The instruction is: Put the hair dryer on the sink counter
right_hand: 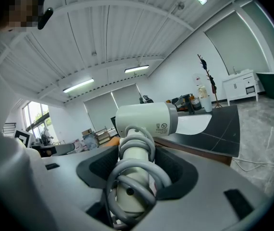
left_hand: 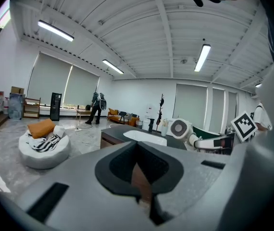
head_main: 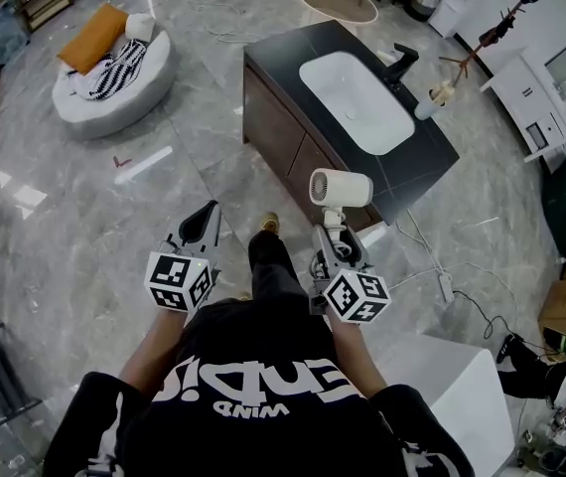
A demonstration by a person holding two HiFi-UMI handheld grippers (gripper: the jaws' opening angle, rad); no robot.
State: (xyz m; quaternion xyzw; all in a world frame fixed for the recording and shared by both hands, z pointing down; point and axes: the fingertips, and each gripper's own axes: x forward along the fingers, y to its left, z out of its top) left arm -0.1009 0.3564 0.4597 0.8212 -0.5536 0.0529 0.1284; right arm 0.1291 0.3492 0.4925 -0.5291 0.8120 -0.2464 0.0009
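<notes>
The white hair dryer [head_main: 341,188] stands upright in my right gripper [head_main: 335,243], which is shut on its handle; the grey cord is coiled round that handle [right_hand: 136,170]. In the right gripper view the dryer's barrel [right_hand: 146,120] lies across the top of the jaws, with my right gripper [right_hand: 137,163] closed on the handle below it. The dark sink counter [head_main: 422,162] with its white basin [head_main: 354,99] and black faucet [head_main: 400,64] lies just beyond the dryer. My left gripper [head_main: 204,225] hangs to the left, shut and holding nothing, and in its own view the left gripper [left_hand: 141,176] has its jaws together.
A round grey pouf [head_main: 114,92] with an orange cushion sits at the far left. A white cabinet [head_main: 452,376] stands at the lower right, a power strip with cables [head_main: 445,286] on the floor beside it. A coat stand [head_main: 501,23] rises behind the counter. A person [left_hand: 97,108] stands far off.
</notes>
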